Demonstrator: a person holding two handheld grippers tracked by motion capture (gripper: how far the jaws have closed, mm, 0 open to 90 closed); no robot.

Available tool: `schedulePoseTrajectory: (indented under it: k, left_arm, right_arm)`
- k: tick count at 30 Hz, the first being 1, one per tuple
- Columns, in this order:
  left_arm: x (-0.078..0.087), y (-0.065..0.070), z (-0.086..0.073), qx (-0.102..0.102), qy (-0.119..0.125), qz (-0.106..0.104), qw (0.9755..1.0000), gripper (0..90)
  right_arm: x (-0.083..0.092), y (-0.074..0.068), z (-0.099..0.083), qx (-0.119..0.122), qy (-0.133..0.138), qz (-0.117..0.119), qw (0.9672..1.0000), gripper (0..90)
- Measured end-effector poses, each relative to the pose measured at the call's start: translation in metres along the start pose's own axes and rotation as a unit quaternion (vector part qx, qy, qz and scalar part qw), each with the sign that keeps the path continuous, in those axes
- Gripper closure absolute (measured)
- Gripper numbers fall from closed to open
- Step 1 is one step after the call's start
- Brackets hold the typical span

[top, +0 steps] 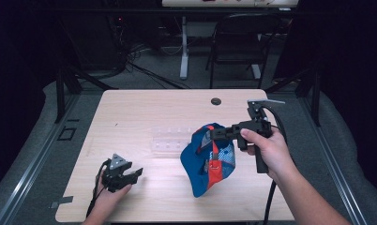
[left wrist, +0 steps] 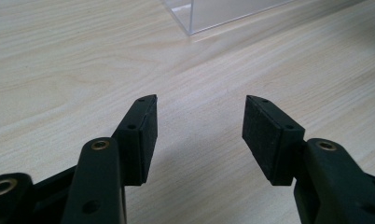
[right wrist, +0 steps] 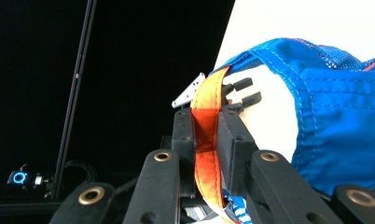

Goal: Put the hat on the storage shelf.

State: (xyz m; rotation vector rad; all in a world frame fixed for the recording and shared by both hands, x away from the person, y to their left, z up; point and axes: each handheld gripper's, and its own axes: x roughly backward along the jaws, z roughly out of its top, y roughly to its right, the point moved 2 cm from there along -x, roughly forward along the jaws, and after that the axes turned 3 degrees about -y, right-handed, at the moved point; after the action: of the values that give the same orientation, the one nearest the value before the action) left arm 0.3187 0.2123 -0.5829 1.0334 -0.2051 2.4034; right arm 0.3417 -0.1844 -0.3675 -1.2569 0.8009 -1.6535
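**Cap lifted by its strap over table**

Dark workshop surrounds a pale wooden table (top: 130, 112). At left, the left hand-held gripper (top: 136, 172) rests low near the front edge, jaws spread wide and empty, pointing across bare wood toward a clear plastic tray (top: 170, 139) beyond. At centre, a blue cap (top: 207, 159) hangs above the table, long axis near vertical, crown sagging downward. At right, the right hand-held gripper (right wrist: 205, 128) is clamped on the cap's orange strap (right wrist: 206, 140). The cap lies right of the free gripper, so any second grasp likely falls to the left hand.
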Motion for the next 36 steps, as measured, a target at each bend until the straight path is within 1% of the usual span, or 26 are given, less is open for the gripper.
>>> schedulePoseTrajectory:
  k: [5, 13, 18, 23, 31, 32, 36]
  left_arm:
    - [0.0, 0.0, 0.0, 0.0, 0.0, -0.001, 1.0, 45.8]
    - [0.0, 0.001, 0.0, -0.002, -0.002, -0.001, 1.0, 45.7]
    - [0.0, 0.001, 0.0, -0.002, -0.001, -0.002, 1.0, 45.6]
    - [0.0, 0.0, 0.0, -0.003, 0.0, -0.002, 1.0, 45.6]
    - [0.0, 0.0, 0.0, -0.002, 0.0, -0.002, 1.0, 45.6]
    - [0.0, 0.0, 0.0, -0.002, 0.0, -0.003, 1.0, 45.7]
    - [0.0, 0.0, 0.0, 0.0, 0.0, -0.003, 1.0, 45.7]
  right_arm:
    - [0.003, -0.002, 0.005, 0.0, 0.013, 0.005, 0.9999, 78.4]
    - [0.007, -0.007, 0.012, -0.008, 0.023, 0.011, 0.9996, 78.4]
    - [0.011, -0.014, 0.019, -0.006, 0.033, 0.012, 0.9994, 78.4]
    - [0.012, -0.018, 0.024, -0.008, 0.038, 0.012, 0.9992, 78.4]
    - [0.013, -0.022, 0.031, -0.008, 0.044, 0.015, 0.9989, 78.4]
    - [0.014, -0.024, 0.034, -0.01, 0.051, 0.012, 0.9986, 78.4]
    - [0.016, -0.025, 0.038, -0.01, 0.054, 0.015, 0.9984, 78.4]
